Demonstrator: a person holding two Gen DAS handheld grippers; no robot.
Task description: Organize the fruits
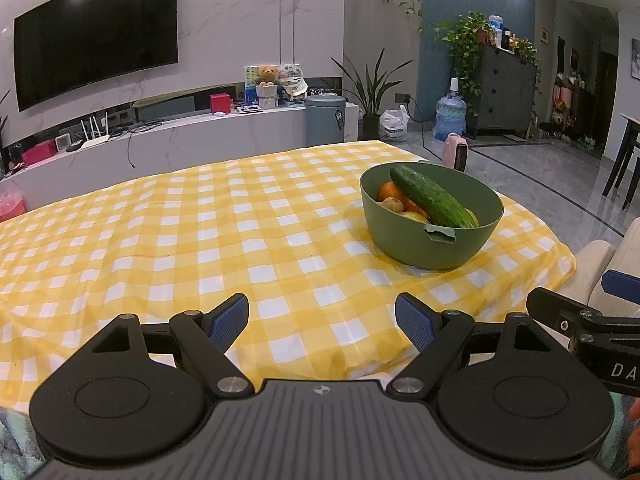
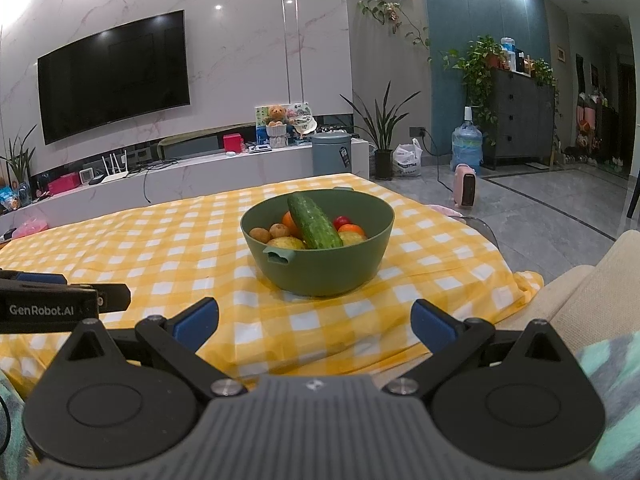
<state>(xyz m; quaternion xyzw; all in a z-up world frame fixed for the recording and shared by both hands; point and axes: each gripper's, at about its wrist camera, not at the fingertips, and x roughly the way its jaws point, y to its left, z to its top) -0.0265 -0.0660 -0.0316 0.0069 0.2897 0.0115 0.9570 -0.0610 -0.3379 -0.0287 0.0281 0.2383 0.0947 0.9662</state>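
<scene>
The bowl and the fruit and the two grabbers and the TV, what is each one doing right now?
green bowl: upright on the checked cloth, full.
cucumber: lying tilted on top.
left gripper: open, empty.
right gripper: open, empty.
TV: off, dark.

Two matching handheld grippers, black and grey with blue pads.

Showing on the left gripper (image 1: 322,322) a ribbed grey housing, black round-ended linkage arms with triangular cut-outs, silver pivot screws, and ribbed blue fingertips (image 1: 229,322); repeating the same build on the right gripper (image 2: 314,324), with smooth-looking blue pads (image 2: 434,326). Carrying white "GenRobot.AI" lettering on the left unit's black side, and white "DA" letters on the right unit's flank.
</scene>
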